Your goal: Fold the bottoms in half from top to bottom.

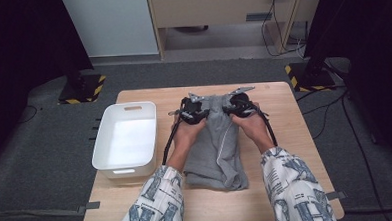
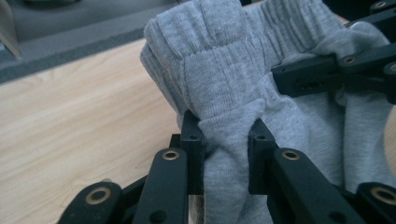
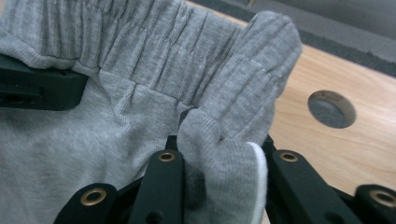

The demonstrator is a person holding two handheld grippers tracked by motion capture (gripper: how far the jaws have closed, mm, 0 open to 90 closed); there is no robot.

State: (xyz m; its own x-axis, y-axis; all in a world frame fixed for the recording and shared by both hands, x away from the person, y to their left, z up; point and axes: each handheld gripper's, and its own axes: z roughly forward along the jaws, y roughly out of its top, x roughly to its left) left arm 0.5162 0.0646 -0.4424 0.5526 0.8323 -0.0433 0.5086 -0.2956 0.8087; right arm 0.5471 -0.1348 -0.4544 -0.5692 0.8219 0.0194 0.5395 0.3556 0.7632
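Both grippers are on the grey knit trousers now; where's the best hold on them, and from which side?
Grip the gathered elastic waistband at its two outer corners, coming in from the person's side. The left gripper and right gripper already pinch bunched folds there; the thick ribbed hem fills the jaws and likely won't slip on the grey knit trousers.

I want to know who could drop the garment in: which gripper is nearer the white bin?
Left. The left gripper grips the grey garment beside the white bin; the right gripper grips it farther off.

Cloth: your left gripper (image 2: 226,140) pinches a bunched fold of the grey pants (image 2: 224,70).
Other gripper: its black jaw touches the pants too.
Table (image 2: 79,116): under the pants.
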